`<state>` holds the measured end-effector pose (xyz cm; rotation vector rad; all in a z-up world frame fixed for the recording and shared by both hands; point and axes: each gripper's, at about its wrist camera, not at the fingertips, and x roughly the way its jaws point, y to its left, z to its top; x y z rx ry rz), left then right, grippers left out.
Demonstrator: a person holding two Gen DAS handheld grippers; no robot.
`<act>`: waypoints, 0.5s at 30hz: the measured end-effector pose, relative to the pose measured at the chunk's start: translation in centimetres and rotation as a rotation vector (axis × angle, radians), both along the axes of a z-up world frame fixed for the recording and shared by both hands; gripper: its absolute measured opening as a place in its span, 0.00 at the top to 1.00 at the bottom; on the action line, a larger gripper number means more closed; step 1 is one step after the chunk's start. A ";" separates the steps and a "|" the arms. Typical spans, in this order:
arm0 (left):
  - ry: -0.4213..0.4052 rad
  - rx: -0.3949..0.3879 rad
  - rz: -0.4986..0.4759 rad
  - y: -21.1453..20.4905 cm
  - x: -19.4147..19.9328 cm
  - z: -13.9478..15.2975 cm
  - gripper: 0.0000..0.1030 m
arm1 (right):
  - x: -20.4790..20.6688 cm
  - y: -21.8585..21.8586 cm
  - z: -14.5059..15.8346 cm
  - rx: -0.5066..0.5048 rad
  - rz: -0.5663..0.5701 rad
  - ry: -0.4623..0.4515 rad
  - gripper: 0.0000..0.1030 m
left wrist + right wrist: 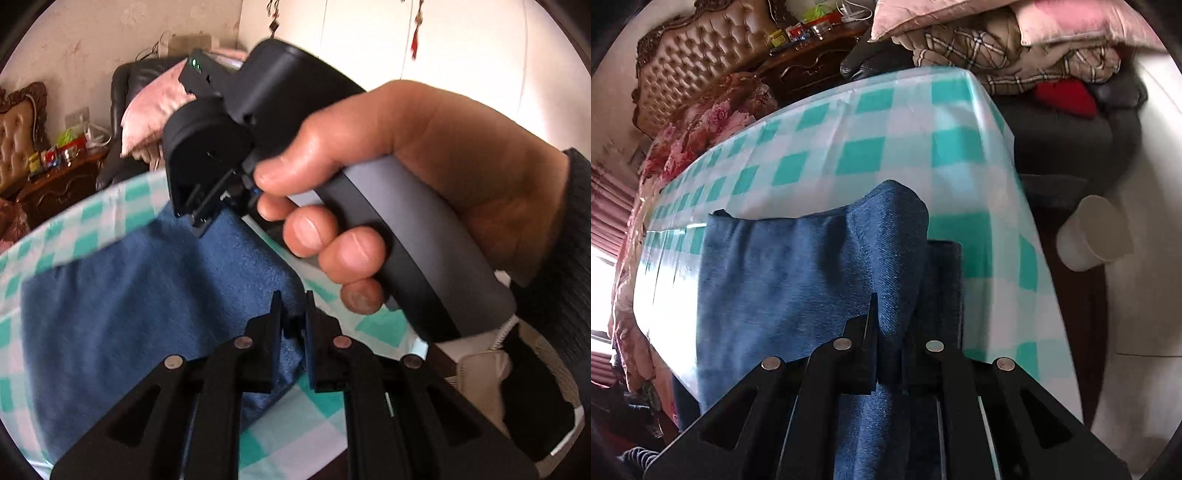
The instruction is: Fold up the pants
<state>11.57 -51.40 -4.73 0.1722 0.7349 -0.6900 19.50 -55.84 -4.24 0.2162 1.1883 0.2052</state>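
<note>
Blue pants (129, 314) lie on a table covered by a teal-and-white checked cloth (380, 328). My left gripper (293, 317) has its jaws nearly together, pinching an edge of the blue fabric. A person's hand (406, 166) holds my right gripper (201, 225), whose tips press on the pants farther along. In the right wrist view the pants (775, 277) hang over the near edge of the table (886, 147). There my right gripper (888, 325) is shut on a raised fold of the fabric.
A white cup (1093, 236) sits low beyond the table's right edge. Piled pillows and plaid blankets (997, 48) lie behind the table. A tufted headboard (701, 66) and a dark wooden nightstand (62, 184) with small items stand at the left.
</note>
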 end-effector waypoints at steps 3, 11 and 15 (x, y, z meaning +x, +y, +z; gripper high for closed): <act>0.011 0.012 -0.005 -1.0 0.1 -1.5 0.81 | -0.5 -0.4 -0.7 -0.039 -0.002 -0.050 0.77; 0.112 -0.176 -0.054 5.5 -0.9 0.7 0.42 | -7.1 -2.5 3.3 -0.440 -0.354 -0.272 0.48; 0.108 -0.121 0.066 11.6 0.1 1.9 0.41 | -13.0 1.6 4.4 -0.520 -0.439 -0.314 0.46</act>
